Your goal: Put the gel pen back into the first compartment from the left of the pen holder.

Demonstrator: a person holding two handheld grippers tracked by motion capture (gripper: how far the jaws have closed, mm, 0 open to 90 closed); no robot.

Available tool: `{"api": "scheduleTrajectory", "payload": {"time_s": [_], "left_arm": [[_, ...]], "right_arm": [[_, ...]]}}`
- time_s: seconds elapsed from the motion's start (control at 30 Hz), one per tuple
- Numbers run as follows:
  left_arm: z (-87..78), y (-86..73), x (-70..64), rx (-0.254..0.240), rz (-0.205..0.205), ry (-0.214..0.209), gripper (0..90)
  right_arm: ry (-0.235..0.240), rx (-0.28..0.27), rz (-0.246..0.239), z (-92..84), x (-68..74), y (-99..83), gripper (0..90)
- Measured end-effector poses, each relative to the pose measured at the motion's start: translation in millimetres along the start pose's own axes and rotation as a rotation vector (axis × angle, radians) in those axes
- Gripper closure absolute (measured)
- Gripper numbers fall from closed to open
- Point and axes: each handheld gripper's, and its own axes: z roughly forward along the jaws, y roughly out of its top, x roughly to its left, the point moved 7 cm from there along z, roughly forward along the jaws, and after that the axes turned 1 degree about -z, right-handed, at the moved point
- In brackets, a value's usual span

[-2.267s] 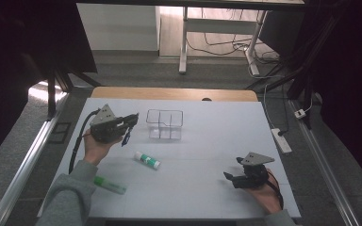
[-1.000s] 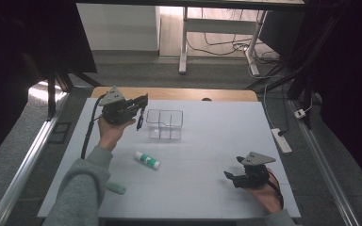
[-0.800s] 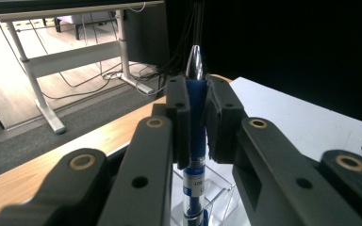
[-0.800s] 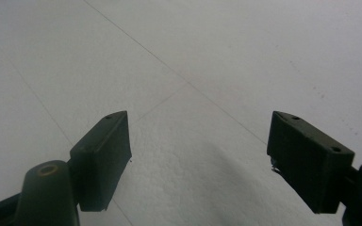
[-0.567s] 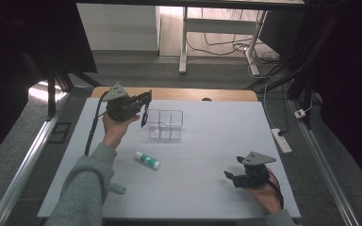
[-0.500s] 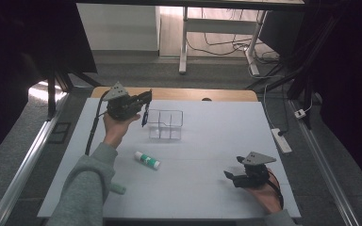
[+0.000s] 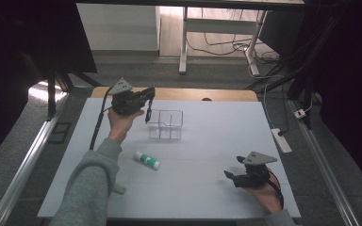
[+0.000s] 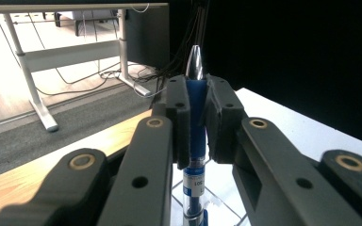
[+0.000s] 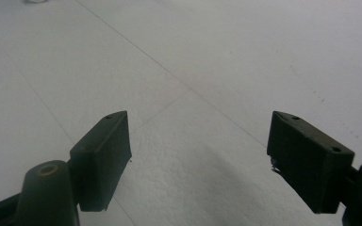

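Pen [image 8: 194,127] sits clamped in my left claw [image 7: 148,96], upper left of the high view, above the clear box [image 7: 166,124]; my right claw [image 9: 200,157] gapes wide over bare bench [image 9: 245,56].

The white table [image 7: 207,141] is mostly bare. A clear box [image 7: 166,125] stands toward 12 o'clock of its middle, and a glue stick [image 7: 147,160] lies toward 7 o'clock of the box, well apart from it; an open lane is left between them. At 9 o'clock of the box the way is blocked by the left gripper [image 7: 147,96], raised with a blue pen [image 7: 147,113] hanging from its closed jaws just beside the box wall. The whole stretch from the box toward 5 o'clock is free as far as the right gripper [image 7: 231,176], held low with jaws spread over bare table.
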Motion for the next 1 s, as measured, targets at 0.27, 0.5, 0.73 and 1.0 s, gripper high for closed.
{"api": "scheduleTrajectory", "payload": {"time_s": [0.27,0.5,0.73,1.0], "left_arm": [[9.2,9.2,0.3,-0.008,0.006,0.011,79.8],[20.4,6.1,1.3,-0.011,0.008,0.022,79.6],[25.0,-5.1,7.8,0.026,-0.010,0.026,78.2],[19.3,-11.8,8.9,0.069,-0.036,0.020,52.7]], "right_arm": [[-0.001,-0.003,0.006,-0.4,-0.7,-0.7,21.8],[0.001,0.001,0.009,-0.6,-0.5,-1.5,21.9],[0.003,0.001,0.015,-0.5,-0.8,-2.8,21.9],[-0.001,0.006,0.014,-0.5,-0.6,-2.8,21.9]]}}
